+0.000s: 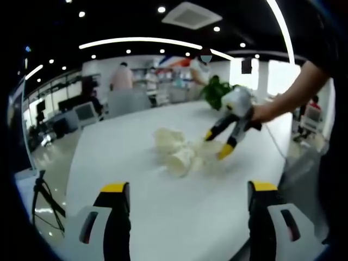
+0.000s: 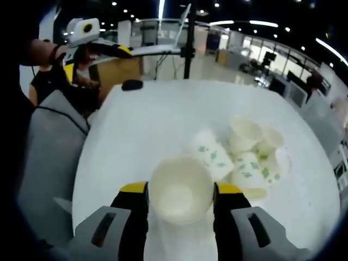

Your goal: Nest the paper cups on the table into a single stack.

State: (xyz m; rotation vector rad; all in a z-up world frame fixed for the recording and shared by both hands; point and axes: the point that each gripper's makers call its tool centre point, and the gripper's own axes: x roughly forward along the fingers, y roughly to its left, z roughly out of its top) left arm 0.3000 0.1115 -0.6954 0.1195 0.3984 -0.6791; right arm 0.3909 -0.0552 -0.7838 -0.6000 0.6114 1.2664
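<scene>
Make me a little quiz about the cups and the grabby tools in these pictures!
1. True or false: the right tool has a cup between its jaws.
2. Which tool is far from the cup pile? A) left tool B) right tool
3. Fill in: the cups lie on a white ____.

Key:
1. True. In the right gripper view a cup sits between the jaws, its open mouth facing the camera.
2. A. In the left gripper view its jaws stand wide apart with nothing between them, well short of the pile.
3. Table.
</scene>
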